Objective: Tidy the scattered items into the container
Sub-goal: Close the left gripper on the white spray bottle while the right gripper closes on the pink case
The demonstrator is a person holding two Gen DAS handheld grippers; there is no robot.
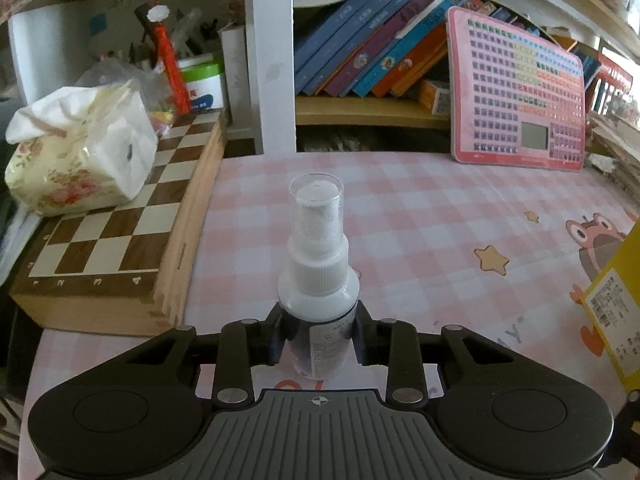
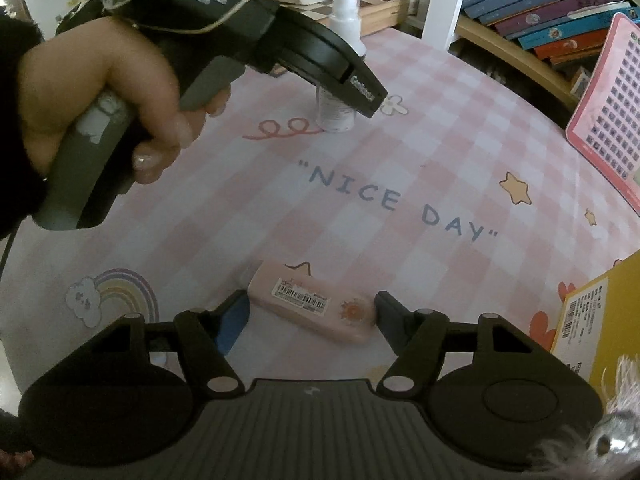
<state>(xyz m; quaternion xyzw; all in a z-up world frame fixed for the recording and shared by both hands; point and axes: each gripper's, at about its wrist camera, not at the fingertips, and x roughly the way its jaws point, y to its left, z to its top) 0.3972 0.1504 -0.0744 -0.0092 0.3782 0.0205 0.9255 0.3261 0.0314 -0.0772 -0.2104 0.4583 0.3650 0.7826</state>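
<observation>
Spray bottle [image 1: 318, 280] (upright), clamped, left hand-held gripper [image 1: 319, 336]

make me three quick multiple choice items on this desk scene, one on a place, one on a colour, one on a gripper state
1. Where does the tissue pack rest?
A. on the chessboard
B. on the book shelf
C. inside the yellow box

2. What colour is the small case between the right gripper's fingers?
A. blue
B. pink
C. green

3. How is the left gripper?
A. wide open over the bare mat
B. shut on the spray bottle
C. shut on a book

Answers:
1 A, the pack sits on the checkered squares.
2 B, it is pale pink with a barcode sticker.
3 B, both fingers press the bottle's body, which stands upright on the mat.
</observation>
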